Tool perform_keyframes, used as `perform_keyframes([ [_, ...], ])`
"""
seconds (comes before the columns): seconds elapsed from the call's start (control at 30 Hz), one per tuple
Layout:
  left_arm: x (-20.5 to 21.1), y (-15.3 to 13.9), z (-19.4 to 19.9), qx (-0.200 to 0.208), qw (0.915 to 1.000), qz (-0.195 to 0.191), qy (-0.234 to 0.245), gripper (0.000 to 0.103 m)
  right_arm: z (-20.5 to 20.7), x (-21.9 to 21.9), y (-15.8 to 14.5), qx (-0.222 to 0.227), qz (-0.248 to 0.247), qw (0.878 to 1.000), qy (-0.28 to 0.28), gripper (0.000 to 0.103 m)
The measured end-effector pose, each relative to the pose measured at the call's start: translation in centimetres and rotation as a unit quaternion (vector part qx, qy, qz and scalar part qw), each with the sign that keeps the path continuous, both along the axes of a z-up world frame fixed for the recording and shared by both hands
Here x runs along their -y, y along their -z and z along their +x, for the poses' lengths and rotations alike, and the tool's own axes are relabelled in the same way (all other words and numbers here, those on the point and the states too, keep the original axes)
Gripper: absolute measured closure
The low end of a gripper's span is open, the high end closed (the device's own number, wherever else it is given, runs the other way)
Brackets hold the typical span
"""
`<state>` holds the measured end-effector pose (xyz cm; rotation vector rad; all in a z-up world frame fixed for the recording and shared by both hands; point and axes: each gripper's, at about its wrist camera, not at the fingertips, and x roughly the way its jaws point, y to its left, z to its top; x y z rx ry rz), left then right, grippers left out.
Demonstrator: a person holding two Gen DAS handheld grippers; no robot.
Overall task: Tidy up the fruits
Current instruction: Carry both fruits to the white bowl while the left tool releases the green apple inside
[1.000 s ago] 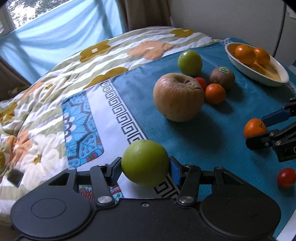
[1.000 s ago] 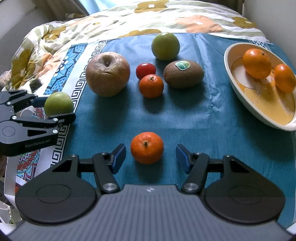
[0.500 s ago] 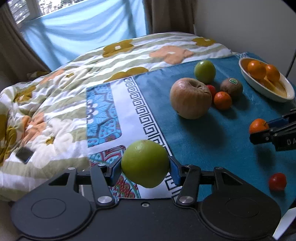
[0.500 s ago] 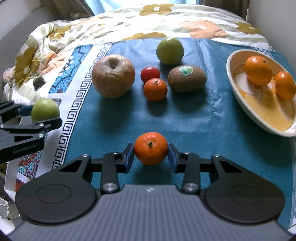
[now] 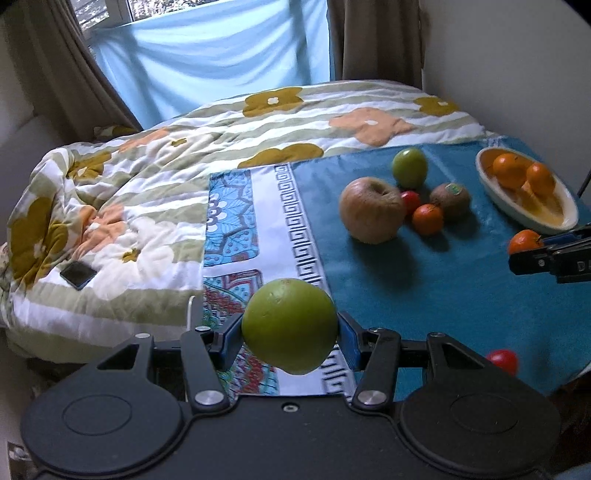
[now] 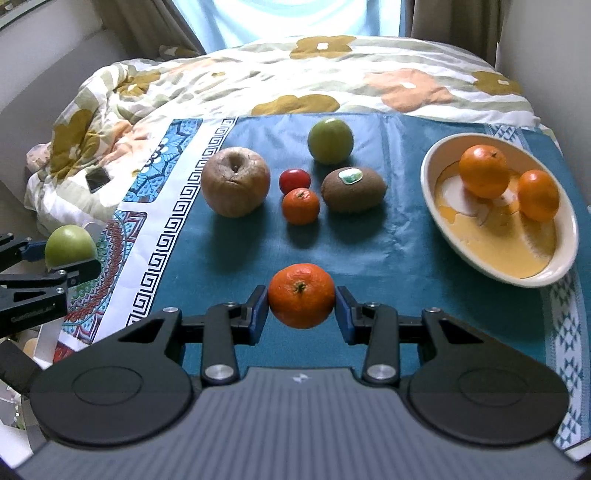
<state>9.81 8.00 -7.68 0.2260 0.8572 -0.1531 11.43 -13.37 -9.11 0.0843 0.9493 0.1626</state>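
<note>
- On the bed, my teal cloth (image 6: 369,251) covers a floral quilt (image 6: 258,81) by the curtained window.
- Cream bowl (image 6: 554,266) far right.
- My left gripper (image 5: 290,334) clamps a green apple (image 5: 290,325); my right gripper (image 6: 301,308) grips a mandarin (image 6: 301,295).

bed (image 6: 406,55) | quilt (image 6: 258,74) | teal cloth (image 6: 388,240) | phone (image 6: 98,179)

Bed (image 5: 155,221) under floral quilt (image 6: 332,77), teal cloth (image 5: 424,280) across its near end. Window (image 5: 122,9) behind, pale blue curtain (image 5: 221,55), brown drapes (image 5: 373,37) either side. Off-white walls (image 5: 509,74). Daylight.
</note>
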Motion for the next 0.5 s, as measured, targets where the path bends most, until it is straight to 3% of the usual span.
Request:
perform_keyframes([
  [0.5,10.2,-4.3,-2.1,0.031,0.9991,-0.030,0.003,0.046,-1.8,9.6,-3.8,0.023,0.002,1.000,0.002,0.049],
])
